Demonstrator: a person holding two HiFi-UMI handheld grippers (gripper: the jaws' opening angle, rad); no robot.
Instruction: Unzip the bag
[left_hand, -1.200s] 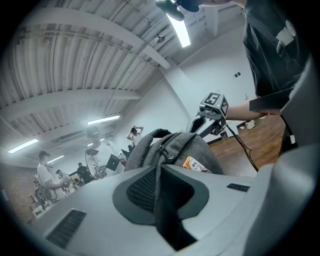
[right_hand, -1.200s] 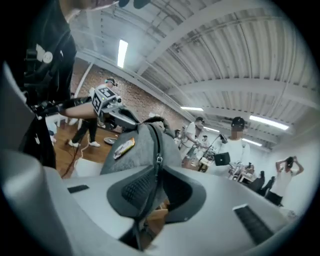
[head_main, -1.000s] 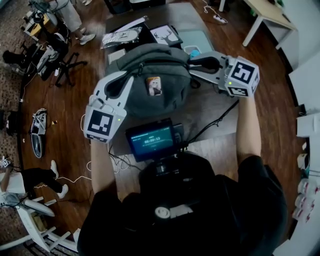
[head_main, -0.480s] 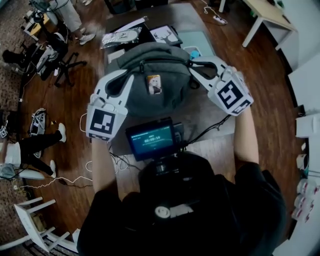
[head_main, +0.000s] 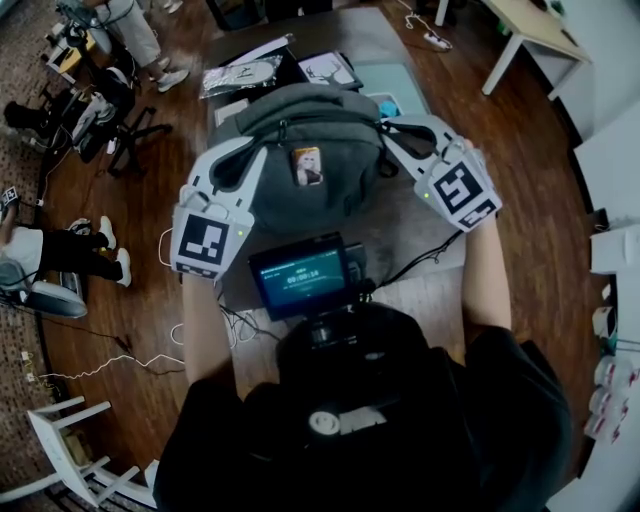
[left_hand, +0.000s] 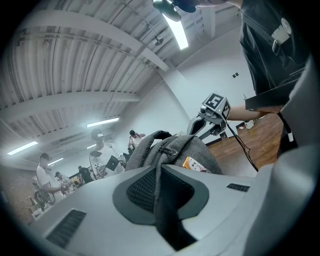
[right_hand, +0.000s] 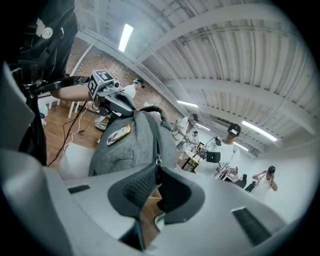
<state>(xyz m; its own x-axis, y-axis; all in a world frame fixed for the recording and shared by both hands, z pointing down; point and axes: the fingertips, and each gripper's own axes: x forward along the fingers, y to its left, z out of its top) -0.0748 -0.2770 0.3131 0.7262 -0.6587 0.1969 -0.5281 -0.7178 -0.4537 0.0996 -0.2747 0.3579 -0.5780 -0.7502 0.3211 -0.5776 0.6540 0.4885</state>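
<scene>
A grey bag (head_main: 310, 140) with a small picture patch (head_main: 307, 165) stands on the table (head_main: 420, 225). My left gripper (head_main: 243, 158) is at the bag's left end, shut on a fold of its grey fabric (left_hand: 162, 200); the fabric runs up between the pads in the left gripper view. My right gripper (head_main: 390, 128) is at the bag's right end. In the right gripper view its pads (right_hand: 140, 187) meet at the tip on the small metal zipper pull (right_hand: 157, 161), where the closed zip line (right_hand: 156, 140) ends.
A chest-mounted screen (head_main: 300, 275) sits near the table's front edge, with a cable (head_main: 425, 255) trailing right. Papers and a book (head_main: 330, 68) lie behind the bag. A black chair (head_main: 125, 125) and people stand at the left, a white table (head_main: 530, 30) far right.
My right gripper has rolled over and moved in against the bag's right end, its jaws closing on the zipper pull. The left gripper has kept its hold. A person at the left walked.
</scene>
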